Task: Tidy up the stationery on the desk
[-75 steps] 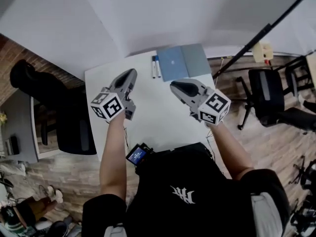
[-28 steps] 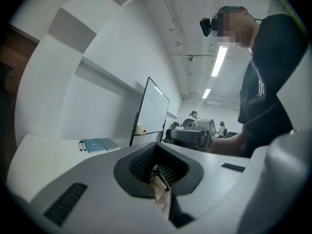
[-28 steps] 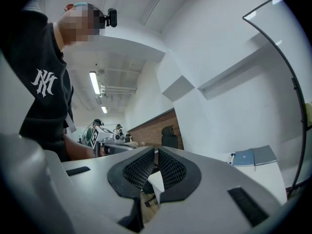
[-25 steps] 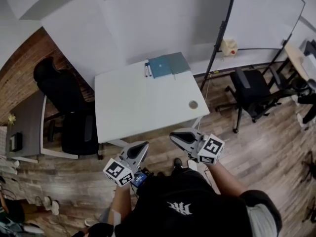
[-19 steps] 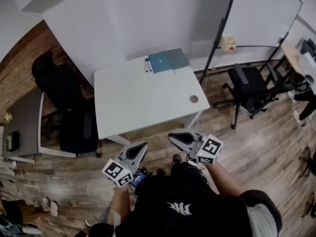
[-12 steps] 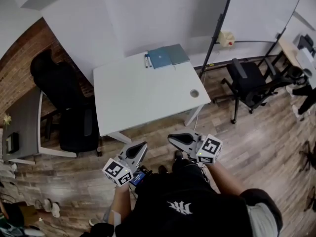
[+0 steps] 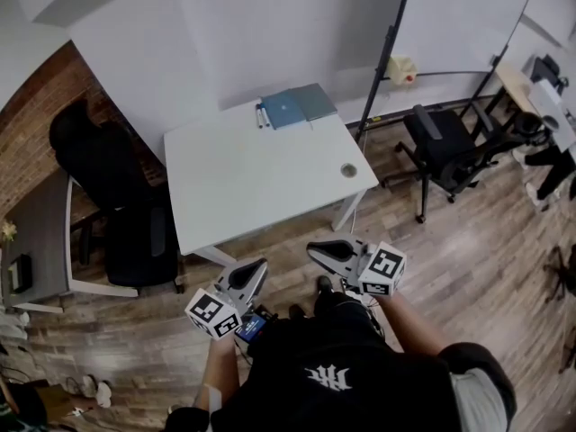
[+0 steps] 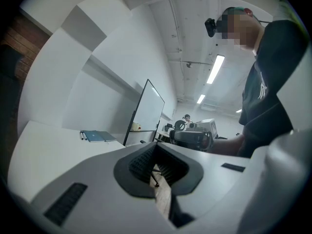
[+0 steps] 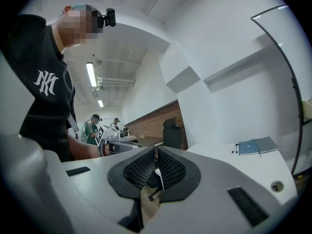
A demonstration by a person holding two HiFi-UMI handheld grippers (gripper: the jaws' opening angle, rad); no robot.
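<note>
At lower centre of the head view, we hold the left gripper (image 7: 259, 266) and right gripper (image 7: 315, 248) short of the white desk (image 7: 252, 183), both with jaws closed together on nothing. Toward the desk's far edge, upper centre, two pens (image 7: 261, 115) lie just beside a blue notebook (image 7: 283, 110) and a grey notebook (image 7: 316, 101).

the left gripper (image 8: 155, 146) has its jaws pressed together with nothing between them; a strip of wooden floor (image 8: 162, 196) shows through the gap below. a white desk (image 8: 44, 150) stretches away on the left, with a blue notebook (image 8: 100, 136) at its far end and pens (image 8: 83, 136) just left of it. beyond stands a whiteboard (image 8: 148, 113). on the right, a person in a dark shirt (image 8: 273, 82) holds the right gripper (image 8: 178, 136).
</note>
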